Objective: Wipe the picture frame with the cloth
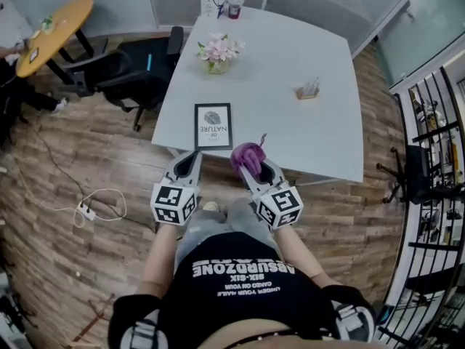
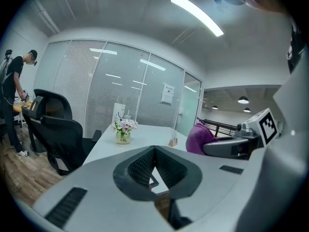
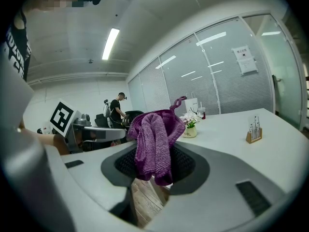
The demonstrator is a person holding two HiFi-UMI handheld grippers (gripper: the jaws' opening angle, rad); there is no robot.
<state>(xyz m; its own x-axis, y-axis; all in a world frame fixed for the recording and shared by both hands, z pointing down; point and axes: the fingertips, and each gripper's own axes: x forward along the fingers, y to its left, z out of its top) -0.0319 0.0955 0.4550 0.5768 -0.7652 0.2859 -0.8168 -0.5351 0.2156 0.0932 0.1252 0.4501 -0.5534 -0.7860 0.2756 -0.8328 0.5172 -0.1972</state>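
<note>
The picture frame [image 1: 213,126], black-edged with a white print, lies flat on the white table [image 1: 305,137] near its front edge. My right gripper [image 1: 256,167] is shut on a bunched purple cloth [image 1: 246,154], held just over the table's front edge and to the right of the frame. In the right gripper view the cloth [image 3: 154,134] hangs between the jaws of the gripper [image 3: 155,151]. My left gripper [image 1: 193,155] is shut and holds nothing, with its tip just in front of the frame's near edge. Seen from the left gripper [image 2: 154,151], the cloth [image 2: 198,138] is off to the right.
A vase of pink flowers [image 1: 219,53] stands behind the frame, a small wooden holder [image 1: 308,91] to the right, a cup [image 1: 235,6] at the far edge. Black office chairs [image 1: 131,71] flank the table's left. A power strip [image 1: 87,211] lies on the floor. A person [image 2: 12,95] stands at a round table [image 1: 54,31].
</note>
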